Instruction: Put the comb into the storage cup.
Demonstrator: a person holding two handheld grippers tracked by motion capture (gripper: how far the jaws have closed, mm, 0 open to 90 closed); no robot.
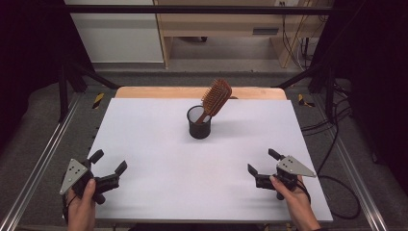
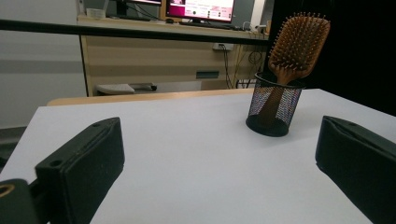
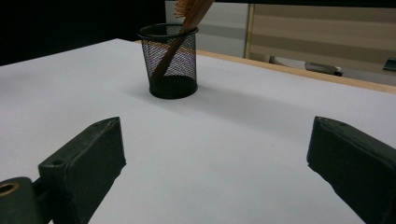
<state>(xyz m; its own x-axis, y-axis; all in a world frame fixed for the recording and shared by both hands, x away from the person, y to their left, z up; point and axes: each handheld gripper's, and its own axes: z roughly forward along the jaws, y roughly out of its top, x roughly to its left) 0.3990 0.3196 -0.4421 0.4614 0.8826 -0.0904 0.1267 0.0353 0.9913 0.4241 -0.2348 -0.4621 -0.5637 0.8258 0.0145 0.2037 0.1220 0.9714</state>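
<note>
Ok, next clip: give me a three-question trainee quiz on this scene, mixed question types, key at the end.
1. True or false: the hairbrush lies flat on the white table.
2. Multiple choice: the left gripper and right gripper are A) both open, holding nothing; B) both shut on the brush; C) one open, one shut.
3. Short answer: which end of the brush sits down inside the black mesh cup?

Key
1. False: it stands tilted in the cup, bristle head up.
2. A: the fingers are spread wide, well short of the cup.
3. The handle.
</note>
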